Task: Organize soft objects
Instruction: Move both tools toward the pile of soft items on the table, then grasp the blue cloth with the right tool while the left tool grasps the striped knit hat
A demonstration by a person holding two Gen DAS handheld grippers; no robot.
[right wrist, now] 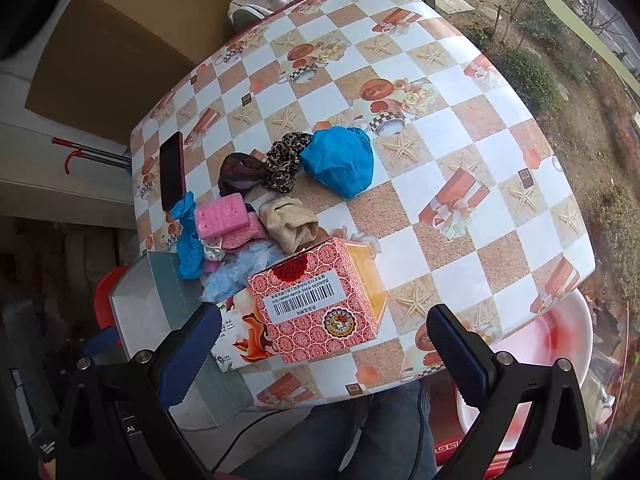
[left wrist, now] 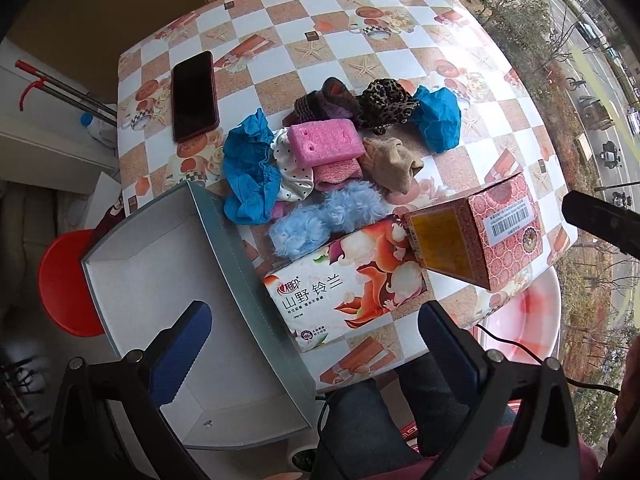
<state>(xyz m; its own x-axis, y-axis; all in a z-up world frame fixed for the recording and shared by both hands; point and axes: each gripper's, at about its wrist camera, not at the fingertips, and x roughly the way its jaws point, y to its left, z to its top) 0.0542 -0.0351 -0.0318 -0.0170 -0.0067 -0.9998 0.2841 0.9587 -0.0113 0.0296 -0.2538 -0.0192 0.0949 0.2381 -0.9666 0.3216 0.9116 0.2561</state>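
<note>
Soft pile (left wrist: 332, 152) on table (left wrist: 400, 32); tools (left wrist: 316, 344) (right wrist: 324, 356) spread wide (both unloaded).

Left gripper (left wrist: 316, 344) wide open, nothing between the fingers, one pad over the grey box (left wrist: 256, 304), which hangs off the table (left wrist: 400, 28) edge, inside white. Soft pile mid-table: pink sponge (left wrist: 325, 140) on top, pink knit cloth (left wrist: 338, 172) under it, polka-dot scrunchie (left wrist: 294, 184), blue crumpled cover (left wrist: 250, 176) at left, second blue cover (left wrist: 436, 118) at right, leopard scrunchie (left wrist: 386, 106), dark scrunchie (left wrist: 324, 102), beige sock (left wrist: 392, 164), fluffy blue piece (left wrist: 324, 216). Tissue pack (left wrist: 344, 284) near edge, red carton (left wrist: 476, 232) resting on it. Phone (left wrist: 195, 96) lies flat, apart from the pile.
</note>
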